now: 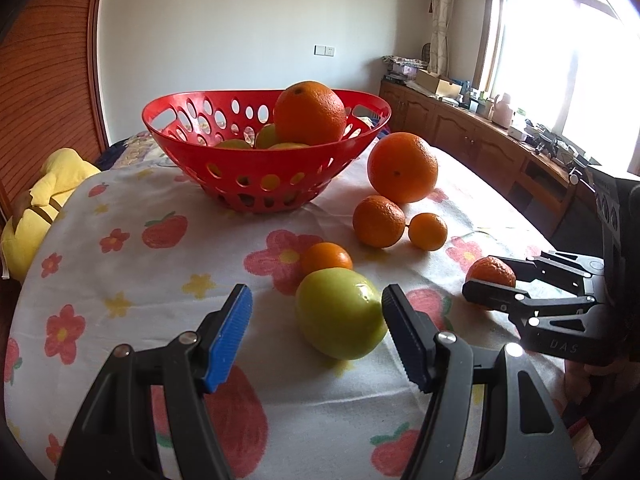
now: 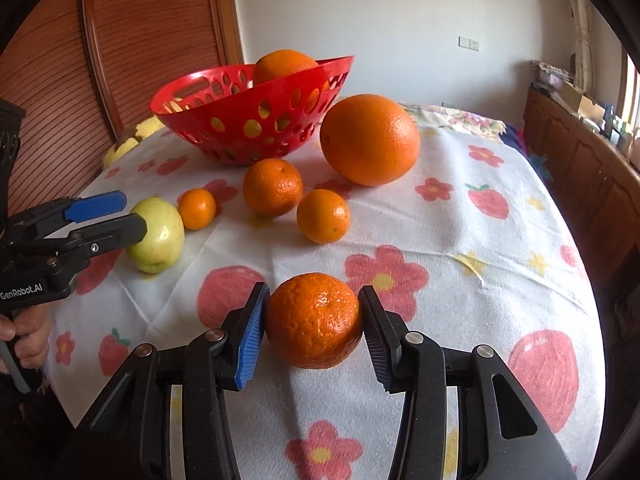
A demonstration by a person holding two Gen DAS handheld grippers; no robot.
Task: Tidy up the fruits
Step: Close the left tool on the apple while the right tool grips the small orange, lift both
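Note:
A red perforated basket [image 1: 180, 136] [image 2: 240, 120] stands at the back of the table and holds a large orange [image 1: 310, 114] and green fruits. My left gripper [image 1: 316, 336] is open around a green apple [image 1: 340, 314] [image 2: 160, 236] that lies on the cloth; the right pad is close to its side. My right gripper [image 2: 314, 328] is shut on a wrinkled tangerine [image 2: 314, 320] [image 1: 492, 272] that rests on the cloth. Loose on the cloth are a large orange [image 1: 402, 168] [image 2: 370, 140] and three smaller tangerines [image 1: 378, 222] [image 1: 428, 232] [image 1: 326, 258].
The table has a white cloth [image 2: 460, 240] printed with flowers and strawberries. A yellow plush toy [image 1: 44, 200] lies off the left edge. A wooden slatted door [image 2: 120, 60] is behind, a cluttered cabinet [image 1: 500, 132] runs under the window on the right.

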